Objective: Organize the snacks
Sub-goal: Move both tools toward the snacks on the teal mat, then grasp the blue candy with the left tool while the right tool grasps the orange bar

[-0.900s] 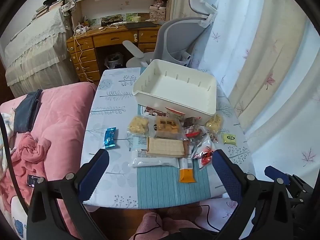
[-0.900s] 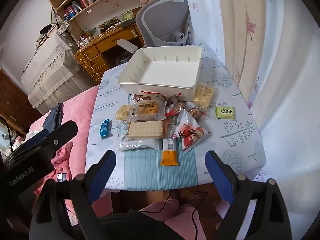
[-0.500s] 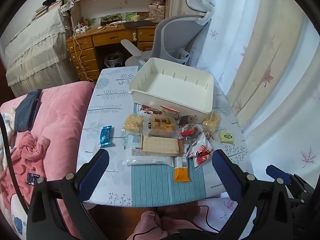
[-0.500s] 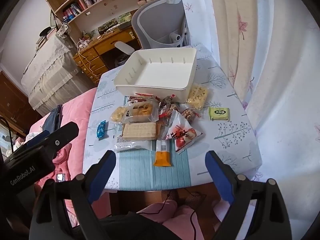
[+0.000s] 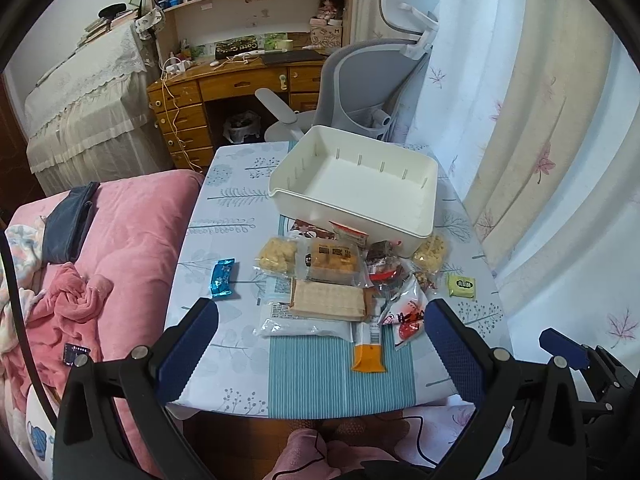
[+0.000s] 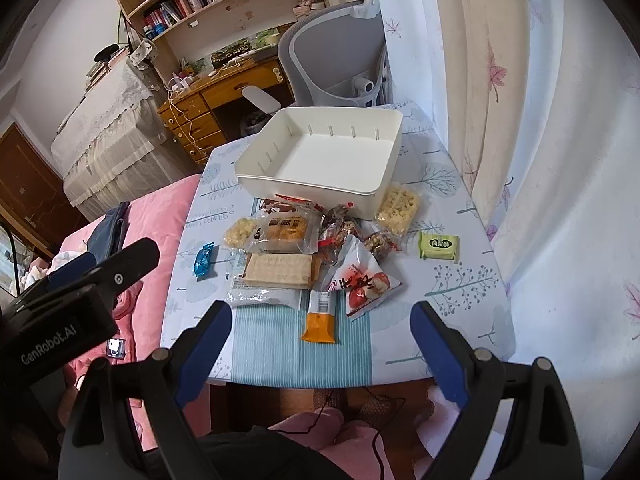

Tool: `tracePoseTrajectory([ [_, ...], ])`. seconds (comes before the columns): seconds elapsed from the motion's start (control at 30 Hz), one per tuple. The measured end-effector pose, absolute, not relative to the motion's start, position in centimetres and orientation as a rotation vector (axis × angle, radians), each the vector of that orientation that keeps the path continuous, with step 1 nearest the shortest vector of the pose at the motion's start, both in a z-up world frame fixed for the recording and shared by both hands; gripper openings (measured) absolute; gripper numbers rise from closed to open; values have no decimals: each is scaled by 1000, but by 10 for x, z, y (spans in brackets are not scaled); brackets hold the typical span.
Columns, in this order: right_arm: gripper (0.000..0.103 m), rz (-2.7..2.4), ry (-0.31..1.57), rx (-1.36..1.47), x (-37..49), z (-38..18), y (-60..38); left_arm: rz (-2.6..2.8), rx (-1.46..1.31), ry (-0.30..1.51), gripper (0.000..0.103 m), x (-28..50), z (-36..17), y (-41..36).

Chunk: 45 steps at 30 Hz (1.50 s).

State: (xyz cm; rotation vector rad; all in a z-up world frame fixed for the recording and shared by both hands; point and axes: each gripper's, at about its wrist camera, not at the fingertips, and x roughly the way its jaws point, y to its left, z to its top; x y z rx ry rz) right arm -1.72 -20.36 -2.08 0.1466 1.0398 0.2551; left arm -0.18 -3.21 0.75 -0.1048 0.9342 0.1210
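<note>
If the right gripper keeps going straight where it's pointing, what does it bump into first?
Probably the orange-ended snack stick near the table's front edge: it lies almost centred between the open right gripper fingers. Depth is hard to judge; the red-and-white bag sits just beside it.

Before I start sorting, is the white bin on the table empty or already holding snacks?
Empty. The white bin shows only its bare white floor; all snack packets lie on the table in front of it.

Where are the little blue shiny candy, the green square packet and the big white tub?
Small blue shiny foil candy [image 5: 222,279]: left wrist view, middle of the wrapper.
Green square snack packet [image 6: 439,245]: right wrist view, middle of its front.
Big white plastic tub [image 6: 308,189]: right wrist view, its near outer wall.
</note>
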Motion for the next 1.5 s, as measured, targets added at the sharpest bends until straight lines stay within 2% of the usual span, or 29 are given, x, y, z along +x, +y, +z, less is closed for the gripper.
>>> tracePoseTrajectory([
  [0.5, 91, 326, 1049, 130, -16, -30, -201, 254, -130, 972, 102, -11, -4, -20],
  [0.93, 91, 327, 1089, 134, -8, -61, -189, 289, -220, 1019, 102, -31, -28, 35],
  [1.2, 91, 249, 1131, 61, -5, -85, -165, 258, -249, 1089, 100, -1, -54, 84],
  [1.5, 91, 68, 1149, 138, 1, -123, -139, 95, -269, 1197, 97, 59, -95, 145],
])
